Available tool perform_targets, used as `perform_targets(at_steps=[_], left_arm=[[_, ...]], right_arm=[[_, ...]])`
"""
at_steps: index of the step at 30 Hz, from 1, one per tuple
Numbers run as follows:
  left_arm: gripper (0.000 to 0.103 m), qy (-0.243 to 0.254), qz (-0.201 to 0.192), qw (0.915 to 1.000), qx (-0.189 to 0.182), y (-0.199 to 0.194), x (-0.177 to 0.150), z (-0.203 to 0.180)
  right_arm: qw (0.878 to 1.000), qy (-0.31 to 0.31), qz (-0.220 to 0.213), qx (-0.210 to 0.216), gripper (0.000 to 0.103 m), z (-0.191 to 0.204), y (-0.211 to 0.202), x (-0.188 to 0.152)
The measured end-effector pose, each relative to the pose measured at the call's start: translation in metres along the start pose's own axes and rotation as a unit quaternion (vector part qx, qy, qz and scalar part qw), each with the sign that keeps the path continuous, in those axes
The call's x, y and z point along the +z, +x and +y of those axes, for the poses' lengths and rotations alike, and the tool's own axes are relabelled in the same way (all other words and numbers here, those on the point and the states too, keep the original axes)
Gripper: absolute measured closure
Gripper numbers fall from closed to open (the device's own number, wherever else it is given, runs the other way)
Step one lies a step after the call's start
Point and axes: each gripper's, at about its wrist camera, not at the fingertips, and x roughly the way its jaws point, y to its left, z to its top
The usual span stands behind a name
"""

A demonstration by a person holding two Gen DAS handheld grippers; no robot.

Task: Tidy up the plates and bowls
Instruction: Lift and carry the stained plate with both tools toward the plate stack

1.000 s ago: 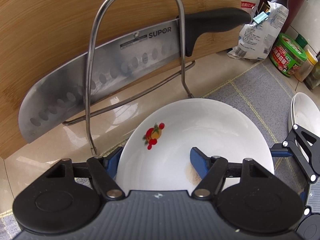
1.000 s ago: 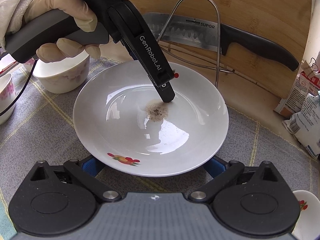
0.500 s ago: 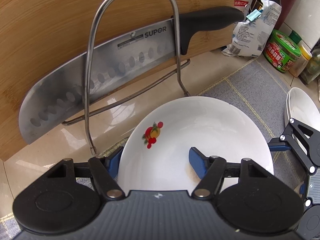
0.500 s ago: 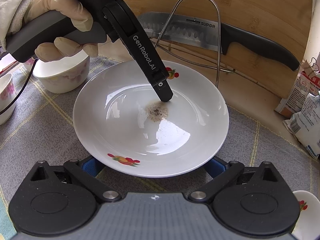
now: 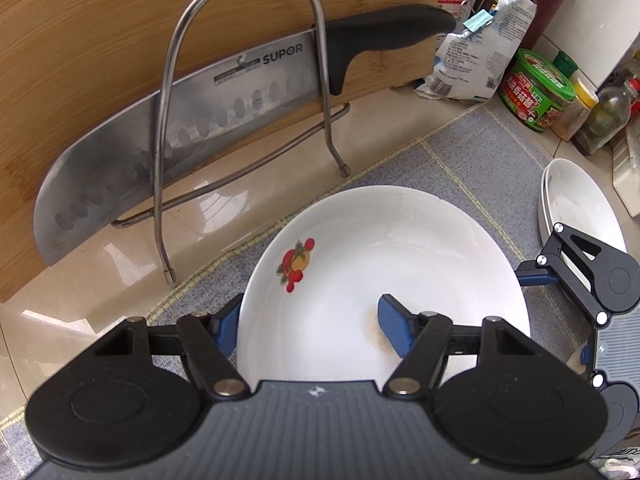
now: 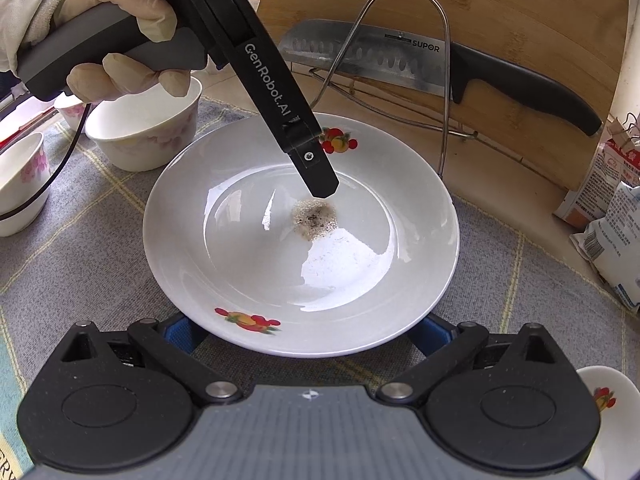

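Under the plate [image 6: 360, 280] rim, right claw [image 6: 308, 332] fingertips hidden; left claw [image 5: 308, 320] grips it

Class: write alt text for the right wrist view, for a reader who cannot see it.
A white plate with fruit motifs and a brown residue patch sits on a grey mat; the left claw clamps its far rim. Behind, a cleaver rests in a wire rack.

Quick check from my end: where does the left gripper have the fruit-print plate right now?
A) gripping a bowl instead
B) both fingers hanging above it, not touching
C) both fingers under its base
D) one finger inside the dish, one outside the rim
D: in the left wrist view the left gripper straddles the rim of the plate, one blue pad inside near the brown residue, the other outside the edge.
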Motion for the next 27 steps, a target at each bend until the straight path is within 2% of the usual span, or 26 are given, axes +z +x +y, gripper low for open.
perform_targets(at_steps=[13,27], left_arm=[[0.035,0.006,-0.010,0.9999,0.000,-0.014,-0.004,-0.012],[0.035,0.022,-0.029,0.9993,0.005,-0.040,-0.011,-0.039]], right_arm=[[1.000,0.002,-0.003,0.000,0.000,0.005,-0.017,0.001],[1.000,0.000,-0.017,-0.007,0.000,0.014,-0.054,-0.005]])
